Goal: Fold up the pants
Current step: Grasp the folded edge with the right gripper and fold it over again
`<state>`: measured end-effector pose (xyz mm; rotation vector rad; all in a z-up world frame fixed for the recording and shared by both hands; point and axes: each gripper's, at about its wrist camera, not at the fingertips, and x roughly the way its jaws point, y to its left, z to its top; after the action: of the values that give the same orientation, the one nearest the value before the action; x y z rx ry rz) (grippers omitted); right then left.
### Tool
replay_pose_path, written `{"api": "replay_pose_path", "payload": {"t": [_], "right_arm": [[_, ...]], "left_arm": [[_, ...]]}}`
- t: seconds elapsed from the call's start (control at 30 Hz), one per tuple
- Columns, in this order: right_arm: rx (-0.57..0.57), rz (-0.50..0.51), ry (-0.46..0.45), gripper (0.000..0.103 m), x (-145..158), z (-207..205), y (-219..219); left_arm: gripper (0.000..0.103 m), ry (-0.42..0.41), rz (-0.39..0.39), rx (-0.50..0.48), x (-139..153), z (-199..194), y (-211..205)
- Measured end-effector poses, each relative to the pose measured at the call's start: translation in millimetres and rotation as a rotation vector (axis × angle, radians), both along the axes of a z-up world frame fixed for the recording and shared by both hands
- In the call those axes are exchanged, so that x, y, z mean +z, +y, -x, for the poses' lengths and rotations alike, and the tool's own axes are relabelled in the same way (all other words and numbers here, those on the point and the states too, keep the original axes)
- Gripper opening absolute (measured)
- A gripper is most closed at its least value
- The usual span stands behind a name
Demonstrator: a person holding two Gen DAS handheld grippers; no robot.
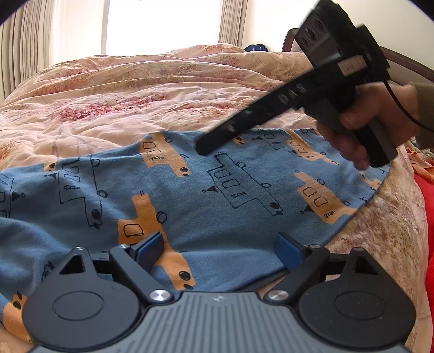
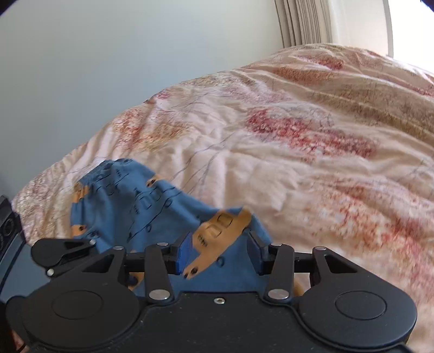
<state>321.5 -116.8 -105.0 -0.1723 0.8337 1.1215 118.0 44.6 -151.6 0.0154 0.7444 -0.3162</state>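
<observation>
The pants (image 1: 206, 195) are blue with orange and outlined truck prints, spread across the quilt. My left gripper (image 1: 218, 251) is open just above them, its blue pads apart over the near edge. My right gripper (image 2: 221, 255) is open low over the pants (image 2: 127, 198), with fabric showing between its pads but not pinched. The right gripper's black body and the hand holding it show in the left wrist view (image 1: 339, 89), above the pants' right end.
A peach floral quilt (image 1: 141, 87) covers the bed under and beyond the pants, also in the right wrist view (image 2: 298, 141). A window with curtains (image 1: 162, 24) is behind. Red fabric (image 1: 427, 239) lies at the right edge. A plain wall (image 2: 95, 68) is left.
</observation>
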Motion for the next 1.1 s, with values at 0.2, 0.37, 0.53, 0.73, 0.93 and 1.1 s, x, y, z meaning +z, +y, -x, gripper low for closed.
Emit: {"api": "replay_pose_path", "payload": {"t": [0.2, 0.37, 0.53, 0.73, 0.93, 1.1], "right_arm": [[-0.26, -0.068, 0.133, 0.056, -16, -5, -101], [-0.568, -0.103, 0.116, 0.073, -3, -11, -194], [-0.447, -0.118, 0.033, 0.087, 10, 22, -190], [-0.248, 0.066, -0.047, 0.089, -13, 55, -150], [-0.297, 0.132, -0.072, 0.091, -21, 63, -206], [-0.463, 0.151, -0.08, 0.09, -14, 71, -290]], "left_arm": [[0.093, 0.019, -0.018, 0.004, 2, -4, -6], [0.096, 0.043, -0.039, 0.018, 5, -10, -11], [0.102, 0.059, -0.054, 0.041, 5, -11, -11], [0.103, 0.079, -0.071, 0.056, 7, -12, -14], [0.102, 0.102, -0.096, 0.071, 11, -13, -18], [0.103, 0.098, -0.097, 0.092, 25, -9, -27]]}}
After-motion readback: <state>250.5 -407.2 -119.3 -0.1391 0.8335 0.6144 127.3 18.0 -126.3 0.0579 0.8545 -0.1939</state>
